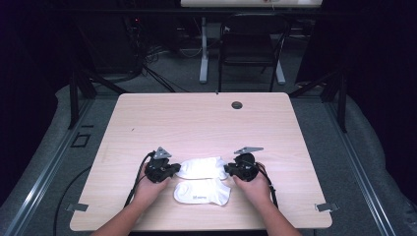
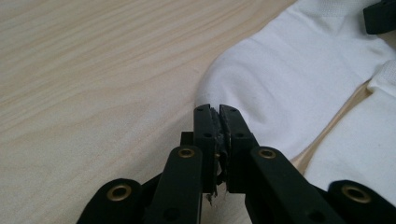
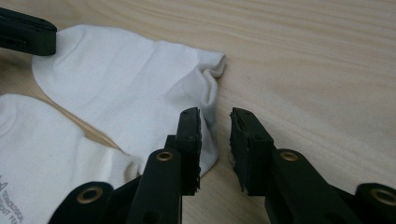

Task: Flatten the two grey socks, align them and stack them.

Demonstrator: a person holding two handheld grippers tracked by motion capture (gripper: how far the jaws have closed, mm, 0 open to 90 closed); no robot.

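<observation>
you have two white socks on the worktop (image 1: 147, 118), just in front of you. the far sock (image 1: 201, 167) lies stretched between your hands, and the near sock (image 1: 202, 191) sits just beside it, logo up. your left gripper (image 2: 218, 112) has its jaws pressed together at the far sock's rounded end, though whether cloth is pinched between them is hard to tell. your right gripper (image 3: 215, 122) stands with jaws spread at the cuff end, holding nothing. working both ends probably lets you pull it flat.
</observation>
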